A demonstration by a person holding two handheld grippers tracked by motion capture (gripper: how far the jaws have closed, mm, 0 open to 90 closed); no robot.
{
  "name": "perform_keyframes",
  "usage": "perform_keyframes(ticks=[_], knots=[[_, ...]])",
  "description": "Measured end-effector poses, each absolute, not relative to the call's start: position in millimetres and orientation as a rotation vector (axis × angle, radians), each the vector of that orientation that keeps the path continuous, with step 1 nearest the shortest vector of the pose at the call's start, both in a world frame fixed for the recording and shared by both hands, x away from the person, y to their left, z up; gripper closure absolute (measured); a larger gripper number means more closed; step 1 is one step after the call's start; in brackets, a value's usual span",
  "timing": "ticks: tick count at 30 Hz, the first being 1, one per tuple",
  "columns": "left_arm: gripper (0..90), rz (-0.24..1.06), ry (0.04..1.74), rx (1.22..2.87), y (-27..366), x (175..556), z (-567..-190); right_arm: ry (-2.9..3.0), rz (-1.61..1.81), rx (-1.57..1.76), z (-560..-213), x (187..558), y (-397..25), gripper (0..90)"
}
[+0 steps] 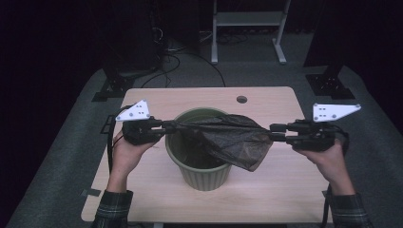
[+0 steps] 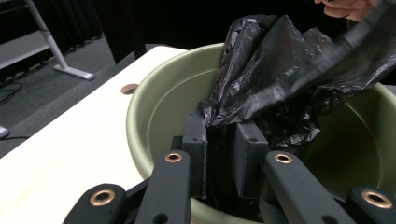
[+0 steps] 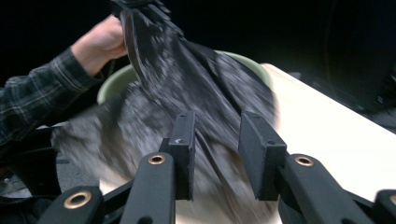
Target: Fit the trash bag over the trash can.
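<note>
the thin black plastic bag [image 1: 227,137] is stretched over the round green plastic bin [image 1: 202,175] on the tabletop [image 1: 280,183]. the left hand-held gripper [image 1: 165,127] and right hand-held gripper [image 1: 272,132] each pinch a bag edge. pulling too hard could rip it or tip the bin.

A thin, crinkly black bag [image 1: 228,135] is pulled out flat above a green bin [image 1: 202,175]. One side of it hangs down over the bin's rim. The bin is round with ribbed sides, stands upright in the middle of the table, and is open on top.
</note>
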State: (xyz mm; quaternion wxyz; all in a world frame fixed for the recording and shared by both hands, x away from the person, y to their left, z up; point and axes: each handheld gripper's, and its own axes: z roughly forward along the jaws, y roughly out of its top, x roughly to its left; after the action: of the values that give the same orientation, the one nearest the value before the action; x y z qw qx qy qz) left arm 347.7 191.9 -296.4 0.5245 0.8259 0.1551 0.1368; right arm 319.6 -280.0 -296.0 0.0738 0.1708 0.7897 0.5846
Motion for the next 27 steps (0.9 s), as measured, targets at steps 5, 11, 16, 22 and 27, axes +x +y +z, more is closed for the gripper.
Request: perform_keyframes(ticks=[5,11,16,22,27], knots=[[79.5,0.297,0.363,1.985,185.3,348.7,-298.0,2.428,1.783,0.406,-292.5,324.3,-236.8,66.3],[86.2,0.269,0.371,1.984,182.5,352.2,-299.1,2.494,1.783,0.256,-284.9,320.9,-186.1,66.3],[89.0,0.251,0.381,1.978,181.9,353.3,-298.7,2.542,1.736,0.207,-285.6,317.6,-163.3,65.0],[89.4,0.234,0.403,1.983,177.3,355.2,-296.1,2.559,1.704,0.173,-287.7,315.4,-149.2,62.5],[89.4,0.225,0.414,1.986,172.7,357.2,-293.2,2.557,1.663,0.166,-290.0,314.6,-141.8,60.4]])
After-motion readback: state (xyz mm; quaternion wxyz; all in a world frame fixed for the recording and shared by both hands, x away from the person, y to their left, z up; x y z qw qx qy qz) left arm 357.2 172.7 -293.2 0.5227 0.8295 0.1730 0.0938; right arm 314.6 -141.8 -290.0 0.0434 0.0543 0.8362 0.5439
